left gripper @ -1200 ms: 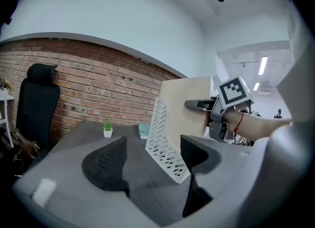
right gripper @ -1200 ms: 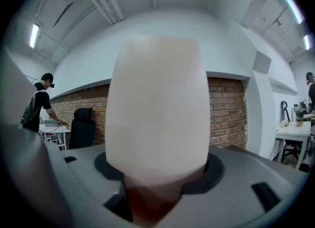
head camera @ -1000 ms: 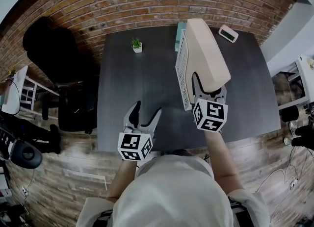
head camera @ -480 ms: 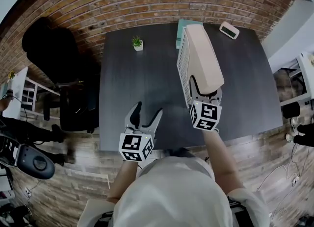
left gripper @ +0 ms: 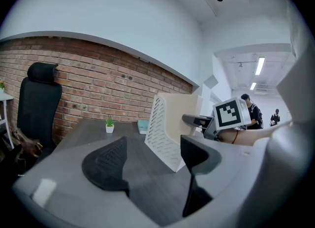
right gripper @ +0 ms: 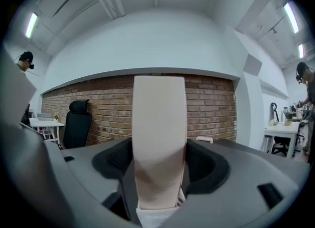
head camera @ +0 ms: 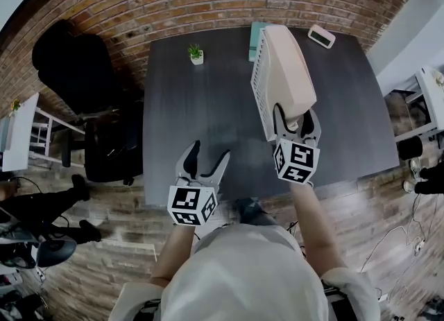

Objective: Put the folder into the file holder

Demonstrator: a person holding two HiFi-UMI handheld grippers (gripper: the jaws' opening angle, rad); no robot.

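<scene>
Your right gripper (head camera: 297, 124) is opening its jaws, with the near end of the folder (head camera: 288, 63) loose between them. The folder's long axis runs straight ahead, inside the file holder (head camera: 261, 98). Your left gripper (head camera: 203, 163) gapes empty, farther off.

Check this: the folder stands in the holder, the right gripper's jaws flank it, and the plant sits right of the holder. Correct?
No: the head view shows the plant left of the holder. The rest holds: the folder stands in the holder, with the right gripper opening its jaws around it.
</scene>
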